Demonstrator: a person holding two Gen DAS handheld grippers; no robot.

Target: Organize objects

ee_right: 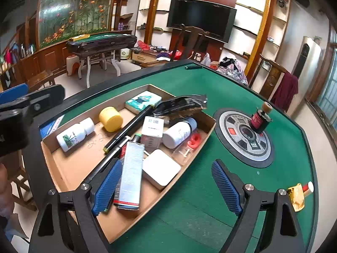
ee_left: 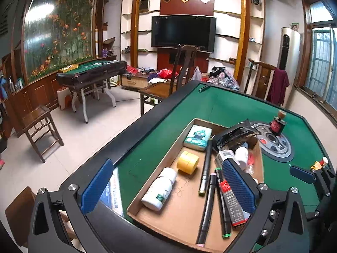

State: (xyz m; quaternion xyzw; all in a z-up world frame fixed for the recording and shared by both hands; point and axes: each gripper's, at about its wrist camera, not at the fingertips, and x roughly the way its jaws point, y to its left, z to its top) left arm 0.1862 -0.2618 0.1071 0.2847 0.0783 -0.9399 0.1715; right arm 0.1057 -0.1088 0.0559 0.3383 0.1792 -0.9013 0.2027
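Note:
A shallow cardboard box lies on the green table and holds several items: a white bottle, a yellow jar, a teal tissue pack, black pens, a long grey carton, a white square box. My left gripper is open and empty above the box's near end. My right gripper is open and empty over the box's right rim. A small dark bottle stands on the table's round centre panel. A gold-wrapped item lies at the table's right edge.
The table has a raised black rim. A blue-white booklet lies left of the box. A black foil bag lies at the box's far end. Chairs, another game table and a TV stand beyond.

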